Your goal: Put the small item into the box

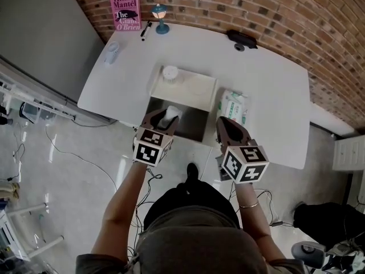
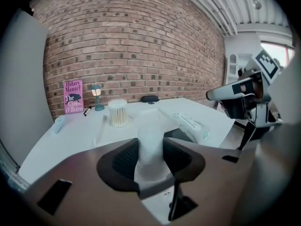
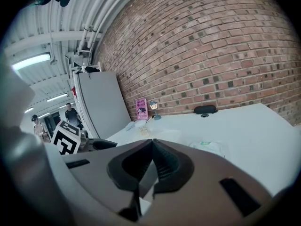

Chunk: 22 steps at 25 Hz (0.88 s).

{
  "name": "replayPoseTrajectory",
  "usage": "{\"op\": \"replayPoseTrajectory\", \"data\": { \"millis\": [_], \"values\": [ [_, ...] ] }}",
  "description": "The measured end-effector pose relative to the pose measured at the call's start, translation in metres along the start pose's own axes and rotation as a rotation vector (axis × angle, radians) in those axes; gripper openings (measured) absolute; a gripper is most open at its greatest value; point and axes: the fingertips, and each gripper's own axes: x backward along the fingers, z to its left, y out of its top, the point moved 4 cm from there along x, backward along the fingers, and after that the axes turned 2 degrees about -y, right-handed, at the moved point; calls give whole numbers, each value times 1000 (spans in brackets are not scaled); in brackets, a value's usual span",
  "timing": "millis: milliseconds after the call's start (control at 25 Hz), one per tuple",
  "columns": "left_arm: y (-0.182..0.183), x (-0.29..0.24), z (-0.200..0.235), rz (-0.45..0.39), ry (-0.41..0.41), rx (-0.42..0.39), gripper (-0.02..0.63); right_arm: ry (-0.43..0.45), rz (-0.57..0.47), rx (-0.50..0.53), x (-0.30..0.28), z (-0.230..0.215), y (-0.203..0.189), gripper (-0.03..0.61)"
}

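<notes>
A small white tube-like item stands upright between the jaws of my left gripper, which is shut on it. It hangs over the near left corner of the open box, whose inside is dark. In the left gripper view the white item fills the gap between the black pads. My right gripper sits to the right of the box, near the table's front edge. Its jaws are shut with nothing in them.
The box's white lid lies just behind it, with a round cotton-swab jar at its left corner. A pack of wipes lies right of the box. A pink book, small lamp, pen and black case line the brick wall.
</notes>
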Motion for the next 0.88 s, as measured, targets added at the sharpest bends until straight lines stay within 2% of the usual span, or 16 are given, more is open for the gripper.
{"op": "replayPoseTrajectory", "data": {
  "millis": [320, 880],
  "values": [
    [-6, -22, -14, 128, -81, -204, 173, -13, 3, -14, 2, -3, -5, 6],
    [-24, -48, -29, 315, -202, -416, 173, -35, 14, -44, 7, -9, -13, 6]
  ]
}}
